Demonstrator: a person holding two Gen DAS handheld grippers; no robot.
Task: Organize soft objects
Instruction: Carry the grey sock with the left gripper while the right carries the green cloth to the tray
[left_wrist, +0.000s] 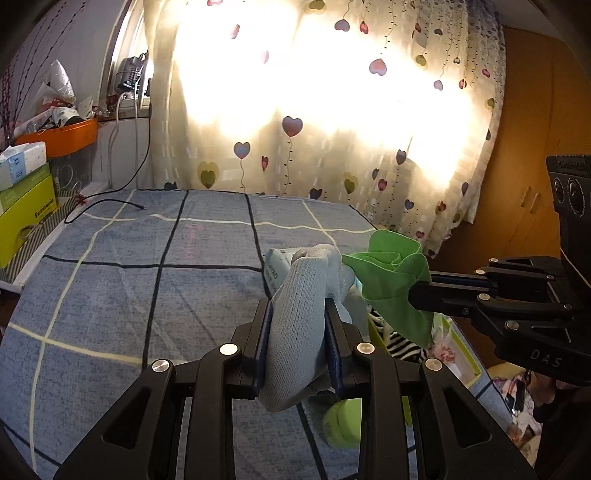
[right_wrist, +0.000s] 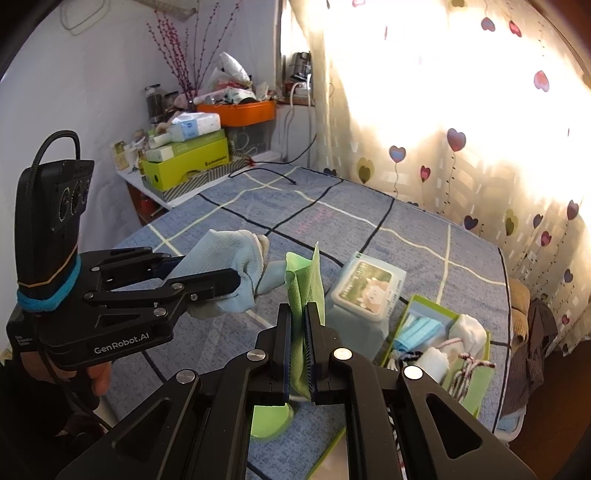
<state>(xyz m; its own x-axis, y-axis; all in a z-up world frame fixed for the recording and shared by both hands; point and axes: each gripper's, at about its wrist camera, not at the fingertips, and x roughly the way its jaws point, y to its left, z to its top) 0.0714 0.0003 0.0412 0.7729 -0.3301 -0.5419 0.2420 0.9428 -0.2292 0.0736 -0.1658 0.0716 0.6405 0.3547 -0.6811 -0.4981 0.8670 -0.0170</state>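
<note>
My left gripper (left_wrist: 299, 310) is shut on a light blue knitted cloth (left_wrist: 303, 295), bunched and held above the bed; in the right wrist view the same cloth (right_wrist: 225, 254) hangs from the left gripper (right_wrist: 221, 273). My right gripper (right_wrist: 298, 314) is shut on a folded green cloth (right_wrist: 304, 277), which sticks up between its pads. From the left wrist view the green cloth (left_wrist: 391, 273) fans out of the right gripper (left_wrist: 419, 286), just right of the blue cloth. The two cloths are close together; I cannot tell whether they touch.
A blue plaid bed sheet (right_wrist: 332, 221) lies under both grippers. On it sit a wet-wipes pack (right_wrist: 364, 291), a green tray (right_wrist: 476, 369) with masks and rolled socks, and a green round object (right_wrist: 269, 417). A black cable (left_wrist: 107, 206) lies far left; stacked boxes (right_wrist: 184, 162) stand beyond.
</note>
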